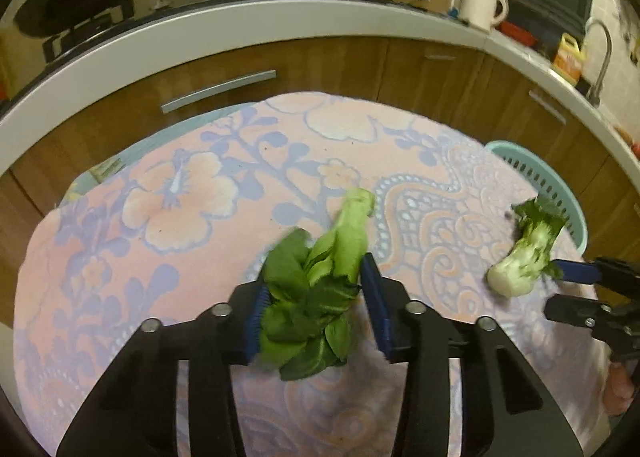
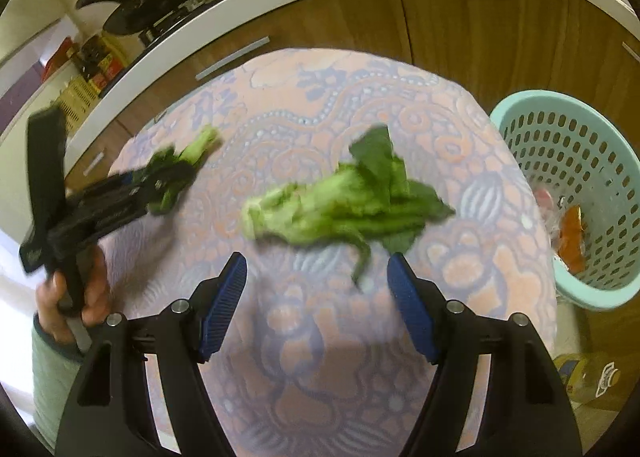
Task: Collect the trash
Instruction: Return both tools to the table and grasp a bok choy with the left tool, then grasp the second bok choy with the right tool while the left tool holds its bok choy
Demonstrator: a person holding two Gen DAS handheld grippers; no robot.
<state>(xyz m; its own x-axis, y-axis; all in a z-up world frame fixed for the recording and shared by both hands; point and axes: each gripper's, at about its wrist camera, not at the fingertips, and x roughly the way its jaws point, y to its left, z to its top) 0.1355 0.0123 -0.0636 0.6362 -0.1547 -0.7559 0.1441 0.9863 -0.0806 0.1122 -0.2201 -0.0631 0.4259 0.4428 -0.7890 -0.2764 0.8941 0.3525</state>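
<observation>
My left gripper [image 1: 316, 297] pinched one leafy green bok choy [image 1: 316, 289], the right gripper [image 2: 318, 297] gaped before another wilted green bok choy [image 2: 340, 205], neither yet in the perforated mint plastic basket [image 2: 568, 193] to its right.

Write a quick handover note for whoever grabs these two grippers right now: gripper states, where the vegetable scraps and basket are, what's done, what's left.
Left gripper: its pads sit against the leafy end of one bok choy piece on the tablecloth; not lifted yet.
Right gripper: open, empty, hovering just short of the second bok choy piece.
Basket: beside the table on the right, some wrappers already inside.
Done: first piece gripped.
Left: lift it and drop it in the basket, then grip and bin the second piece.
</observation>
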